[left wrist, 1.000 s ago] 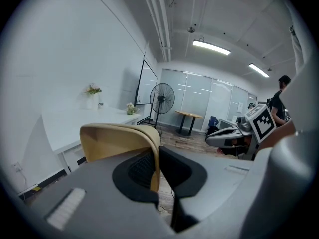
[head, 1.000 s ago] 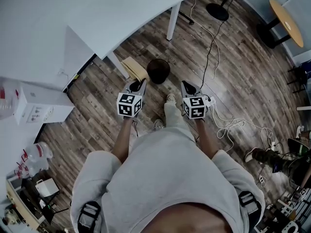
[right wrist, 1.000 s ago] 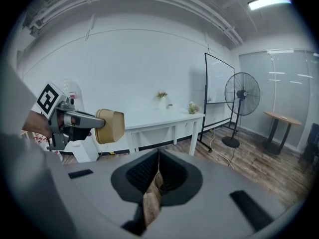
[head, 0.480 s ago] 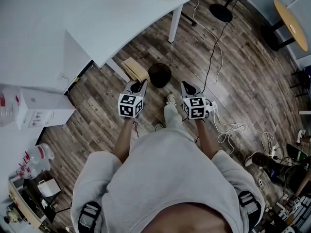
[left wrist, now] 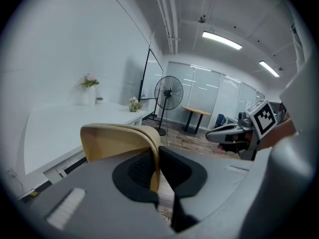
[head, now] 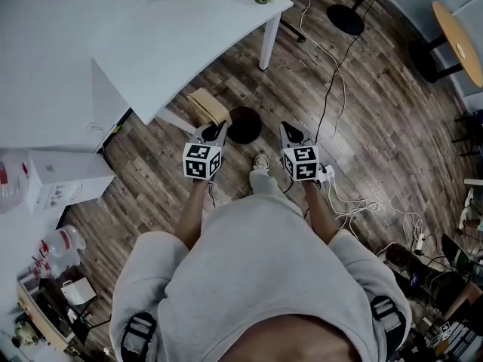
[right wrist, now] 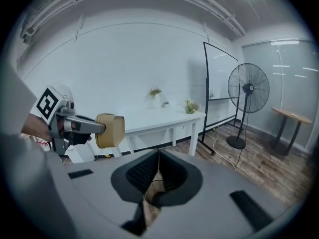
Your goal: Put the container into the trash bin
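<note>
– While my left gripper pinches the tan container by one wall, the right gripper is closed on nothing. How far along, would you say?
– Picked up, not dropped: it hangs near the trash bin on the floor. Only the head view shows that bin; your left gripper view shows the pinch.

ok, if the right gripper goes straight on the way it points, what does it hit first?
Probably the wood floor, short of the white table: the right gripper tilts downward and nothing stands in that line. The trash bin sits off to its left. Depth is hard to judge here.
</note>
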### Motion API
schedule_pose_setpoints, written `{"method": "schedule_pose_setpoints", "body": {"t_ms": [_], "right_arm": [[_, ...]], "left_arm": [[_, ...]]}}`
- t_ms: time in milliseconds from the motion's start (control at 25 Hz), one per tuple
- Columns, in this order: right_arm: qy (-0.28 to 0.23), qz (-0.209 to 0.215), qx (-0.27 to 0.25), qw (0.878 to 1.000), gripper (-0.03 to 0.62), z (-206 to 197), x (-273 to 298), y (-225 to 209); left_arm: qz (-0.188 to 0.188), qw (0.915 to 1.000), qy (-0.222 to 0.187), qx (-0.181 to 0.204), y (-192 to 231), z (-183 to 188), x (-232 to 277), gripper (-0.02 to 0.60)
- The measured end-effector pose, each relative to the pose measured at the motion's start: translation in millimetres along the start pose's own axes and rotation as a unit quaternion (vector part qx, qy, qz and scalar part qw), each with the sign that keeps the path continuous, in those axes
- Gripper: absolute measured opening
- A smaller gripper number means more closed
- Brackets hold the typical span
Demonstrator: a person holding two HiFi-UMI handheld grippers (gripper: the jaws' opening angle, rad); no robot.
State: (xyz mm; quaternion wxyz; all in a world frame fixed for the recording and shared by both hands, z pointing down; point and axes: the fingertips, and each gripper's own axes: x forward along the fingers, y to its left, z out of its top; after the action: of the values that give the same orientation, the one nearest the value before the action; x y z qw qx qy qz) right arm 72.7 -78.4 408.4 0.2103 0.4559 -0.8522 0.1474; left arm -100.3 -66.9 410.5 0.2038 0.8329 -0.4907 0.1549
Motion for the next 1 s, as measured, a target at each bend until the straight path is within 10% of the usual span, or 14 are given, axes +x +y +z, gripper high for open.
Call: {"method": "schedule_pose_setpoints", "body": {"t_ms": [1000], "right_arm": [[0.037, 0.056, -0.002, 0.998, 0.015, 31, 100, -83]], "left_arm": [[0.018, 0.9977, 0.059, -0.027, 31, 17, 114, 0.031]]}}
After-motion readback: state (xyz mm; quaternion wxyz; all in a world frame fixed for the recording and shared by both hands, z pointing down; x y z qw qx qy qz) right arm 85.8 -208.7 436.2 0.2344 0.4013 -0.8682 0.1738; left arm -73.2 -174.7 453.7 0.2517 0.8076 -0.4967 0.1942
